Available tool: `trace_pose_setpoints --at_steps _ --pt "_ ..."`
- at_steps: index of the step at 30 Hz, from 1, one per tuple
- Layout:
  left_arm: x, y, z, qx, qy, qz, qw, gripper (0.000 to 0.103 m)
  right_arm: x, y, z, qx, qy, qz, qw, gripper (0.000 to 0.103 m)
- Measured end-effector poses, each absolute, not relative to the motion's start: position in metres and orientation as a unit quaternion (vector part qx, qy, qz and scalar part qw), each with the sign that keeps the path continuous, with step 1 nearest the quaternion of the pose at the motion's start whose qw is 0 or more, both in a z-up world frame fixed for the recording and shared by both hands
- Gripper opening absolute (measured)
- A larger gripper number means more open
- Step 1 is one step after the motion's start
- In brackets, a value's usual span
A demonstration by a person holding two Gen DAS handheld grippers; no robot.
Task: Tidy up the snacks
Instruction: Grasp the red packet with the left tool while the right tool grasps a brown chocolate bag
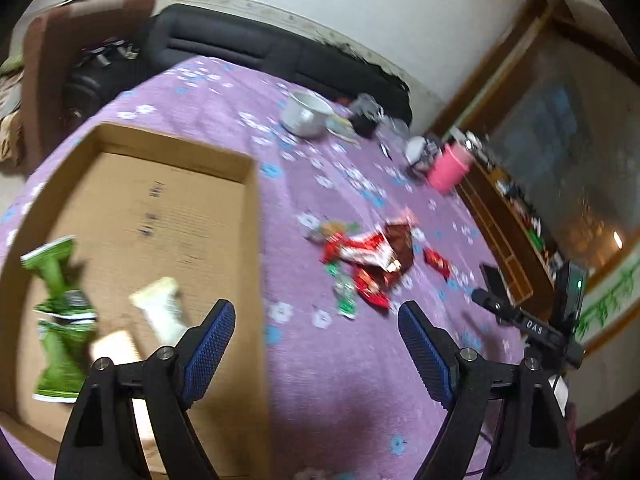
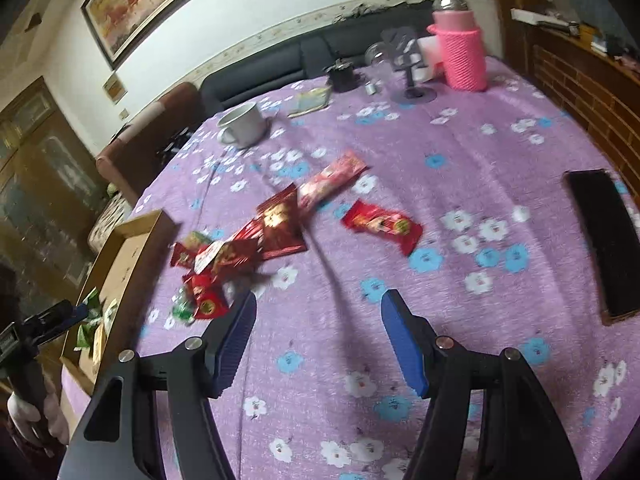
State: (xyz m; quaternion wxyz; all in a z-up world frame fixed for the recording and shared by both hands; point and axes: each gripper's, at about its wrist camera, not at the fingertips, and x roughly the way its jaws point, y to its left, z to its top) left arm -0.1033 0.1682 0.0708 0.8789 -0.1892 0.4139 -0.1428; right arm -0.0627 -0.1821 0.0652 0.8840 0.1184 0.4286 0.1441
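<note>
A shallow cardboard box (image 1: 252, 216) lies on the purple flowered tablecloth (image 1: 340, 380), holding green snack packs (image 1: 60, 304) and a white packet (image 1: 164, 312). A heap of red snack packets (image 1: 372, 256) lies right of the box; it also shows in the right wrist view (image 2: 256, 240), with a single red packet (image 2: 382, 226) apart to the right. My left gripper (image 1: 316, 320) is open and empty over the box's right edge. My right gripper (image 2: 318, 312) is open and empty, hovering just in front of the heap. The box (image 2: 124, 256) shows at left.
A white mug (image 2: 244, 124), a pink wrapped flask (image 2: 462, 54), a dark jar (image 2: 342, 74) and glassware stand at the table's far side. A black flat object (image 2: 604, 240) lies at right. A dark sofa (image 1: 248, 48) is behind the table.
</note>
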Motion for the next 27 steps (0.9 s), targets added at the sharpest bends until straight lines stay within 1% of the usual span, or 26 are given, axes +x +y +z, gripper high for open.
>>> trace_pose_setpoints --at_steps 5,8,14,16,19,20,21,24,27 --pt "-0.100 0.143 0.063 -0.173 0.434 -0.152 0.871 0.086 -0.056 -0.138 0.061 0.080 0.439 0.198 0.873 0.064" --pt "-0.101 0.137 0.063 -0.165 0.438 -0.148 0.871 0.086 -0.047 -0.112 0.062 0.048 0.425 0.202 0.881 0.064" --pt "-0.103 0.135 0.063 -0.150 0.442 -0.144 0.873 0.086 -0.021 -0.091 0.059 0.046 0.438 0.195 0.876 0.063" --pt "-0.099 0.131 0.058 -0.149 0.447 -0.146 0.870 0.086 -0.011 -0.086 0.053 0.047 0.445 0.185 0.875 0.059" --pt "-0.099 0.124 0.054 -0.139 0.452 -0.154 0.868 0.086 0.003 -0.080 0.041 0.045 0.460 0.173 0.870 0.047" --pt "-0.100 0.120 0.054 -0.128 0.451 -0.157 0.869 0.086 0.007 -0.079 0.038 0.051 0.463 0.179 0.867 0.033" --pt "-0.100 0.117 0.054 -0.120 0.450 -0.159 0.870 0.086 0.009 -0.079 0.036 0.057 0.467 0.185 0.863 0.031" --pt "-0.100 0.109 0.054 -0.102 0.450 -0.161 0.872 0.086 0.004 -0.082 0.034 0.066 0.465 0.197 0.861 0.028" --pt "-0.097 0.103 0.051 -0.096 0.454 -0.165 0.870 0.086 -0.007 -0.091 0.037 0.071 0.462 0.196 0.862 0.027"
